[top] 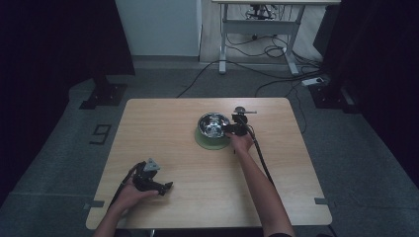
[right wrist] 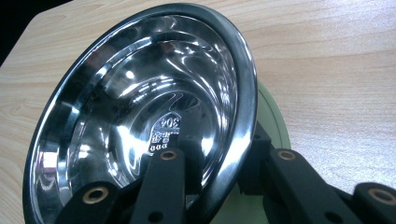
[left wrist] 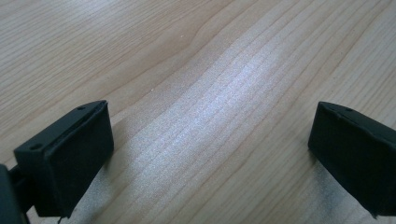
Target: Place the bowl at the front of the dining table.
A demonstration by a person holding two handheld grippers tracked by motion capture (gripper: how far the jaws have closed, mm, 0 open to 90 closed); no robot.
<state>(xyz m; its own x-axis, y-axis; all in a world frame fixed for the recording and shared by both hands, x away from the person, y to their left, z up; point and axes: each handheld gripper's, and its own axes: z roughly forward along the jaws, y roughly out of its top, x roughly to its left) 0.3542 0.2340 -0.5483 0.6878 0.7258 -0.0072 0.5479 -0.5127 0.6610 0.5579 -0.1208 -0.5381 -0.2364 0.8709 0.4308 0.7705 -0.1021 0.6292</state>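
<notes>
The left gripper (top: 159, 187) rests wide open on the pale wood table (top: 163, 128), holding nothing. Farther off, the steel bowl (top: 213, 123) sits mouth-up on a green plate (top: 203, 140); round, it has no long axis. The right gripper (top: 229, 128) straddles its rim, jaws loosened. Grey floor beyond.

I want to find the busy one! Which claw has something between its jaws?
The right claw: its jaws straddle the rim of the shiny round steel bowl. The left claw stands wide open over the bare wooden table.

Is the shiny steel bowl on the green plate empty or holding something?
Empty: the shiny steel bowl shows only bare reflective metal and a stamped mark inside, sitting on the pale green plate.
</notes>
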